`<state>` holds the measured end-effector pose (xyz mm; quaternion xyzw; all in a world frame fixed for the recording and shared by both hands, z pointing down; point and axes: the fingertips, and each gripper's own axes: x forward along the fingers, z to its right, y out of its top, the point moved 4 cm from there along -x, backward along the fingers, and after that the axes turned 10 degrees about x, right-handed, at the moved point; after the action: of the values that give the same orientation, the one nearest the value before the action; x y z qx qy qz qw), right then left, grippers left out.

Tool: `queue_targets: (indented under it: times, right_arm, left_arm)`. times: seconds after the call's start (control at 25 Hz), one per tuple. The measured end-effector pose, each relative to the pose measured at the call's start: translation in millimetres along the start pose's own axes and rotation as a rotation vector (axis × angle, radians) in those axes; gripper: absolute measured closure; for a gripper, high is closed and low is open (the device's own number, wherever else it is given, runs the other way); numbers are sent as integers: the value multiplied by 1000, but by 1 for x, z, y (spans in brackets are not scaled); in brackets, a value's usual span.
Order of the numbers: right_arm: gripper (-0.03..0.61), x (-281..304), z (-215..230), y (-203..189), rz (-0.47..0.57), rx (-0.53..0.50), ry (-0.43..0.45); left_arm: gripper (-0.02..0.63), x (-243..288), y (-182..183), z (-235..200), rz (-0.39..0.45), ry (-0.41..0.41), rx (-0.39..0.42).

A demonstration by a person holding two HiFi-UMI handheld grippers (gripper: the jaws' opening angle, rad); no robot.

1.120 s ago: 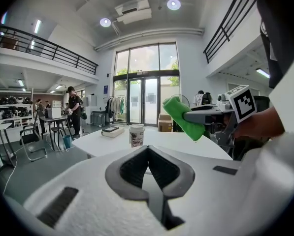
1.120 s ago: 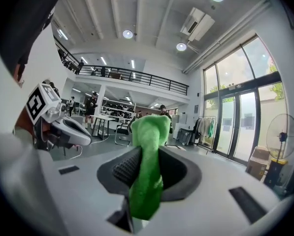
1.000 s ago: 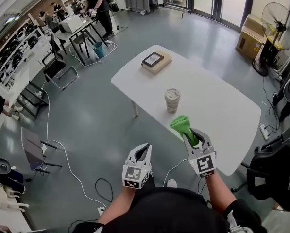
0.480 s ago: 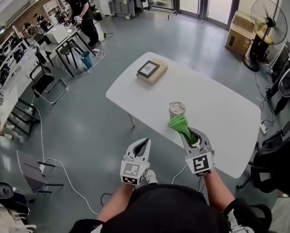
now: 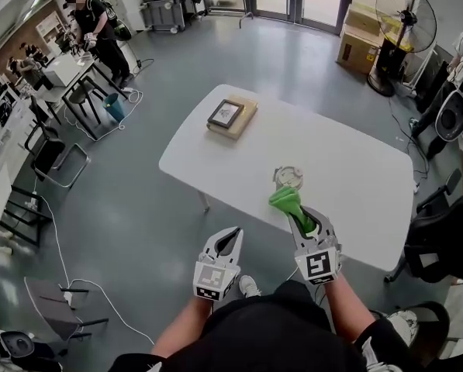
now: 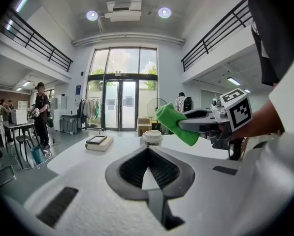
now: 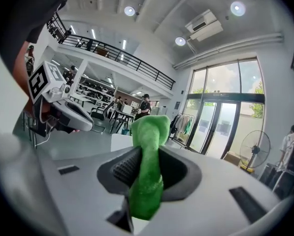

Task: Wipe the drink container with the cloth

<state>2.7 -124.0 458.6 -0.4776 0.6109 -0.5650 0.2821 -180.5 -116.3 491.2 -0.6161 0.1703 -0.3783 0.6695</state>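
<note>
My head camera looks steeply down from well above the white table [image 5: 355, 180]. The camera on my left gripper [image 6: 147, 150] looks level across that tabletop from near; that on my right gripper [image 7: 146, 156] faces the hall, each catching the other gripper.

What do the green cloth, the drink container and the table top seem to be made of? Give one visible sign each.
The cloth looks like soft, fuzzy fabric, perhaps microfibre: it bunches and folds. The drink container is probably paper with a plastic lid: pale matte wall, rimmed top. The table is smooth and white, possibly laminate.
</note>
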Motion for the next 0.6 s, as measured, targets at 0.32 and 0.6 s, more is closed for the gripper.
queue_targets:
  times: [0.32,0.6]
  right_arm:
    - [472,12,-9,-13,-58,-85,-49]
    - [472,29,-6,-40,-153,-279,-45]
  left_arm:
    - [600,13,-12,-13,-24,-40,5]
    - [600,26,-27,-7,-51,-64,-37]
